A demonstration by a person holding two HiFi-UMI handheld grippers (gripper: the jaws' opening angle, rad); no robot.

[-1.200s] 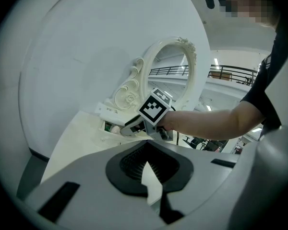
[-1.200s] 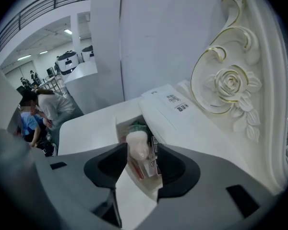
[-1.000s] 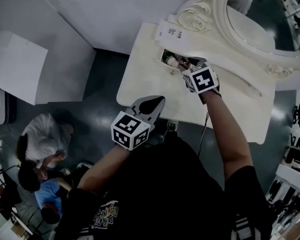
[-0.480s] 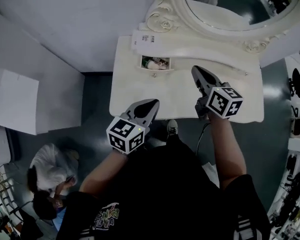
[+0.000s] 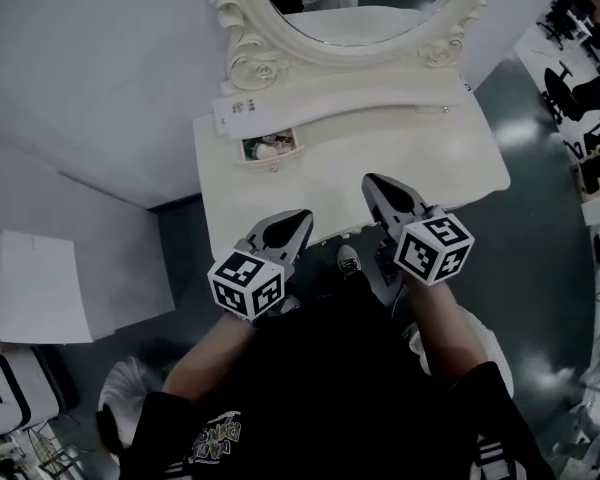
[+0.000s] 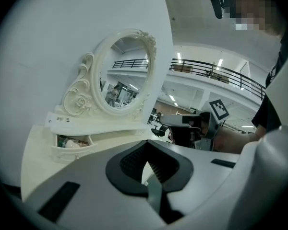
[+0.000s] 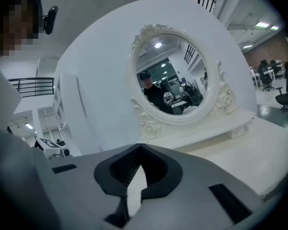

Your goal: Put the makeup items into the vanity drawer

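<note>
**Both grippers shut and empty, drawer open with makeup inside**

The left gripper (image 5: 296, 220) is held over the front edge of the desk (image 5: 400, 148), on its left side. In the left gripper view its jaws are seen pressed together at the tips (image 6: 145, 147), and nothing is gripped between them. The right gripper (image 5: 376, 184) is held just beside it, over the front of the desk, and points toward the mirror (image 5: 352, 3). In the right gripper view its jaws are likewise seen closed tip to tip (image 7: 139, 148), with nothing clamped.

The drawer (image 5: 273, 161) is set at the back left of the desk, below the carved left foot of the mirror frame. It is pulled out, and the makeup items (image 5: 266, 147) are seen lying inside it; their kinds cannot be told. The same open drawer (image 6: 71, 149) is shown in the left gripper view, ahead and to the left of the jaws. A white printed label (image 5: 240, 109) is laid on the ledge just behind the drawer. Both grippers are kept well apart from the drawer.
</note>
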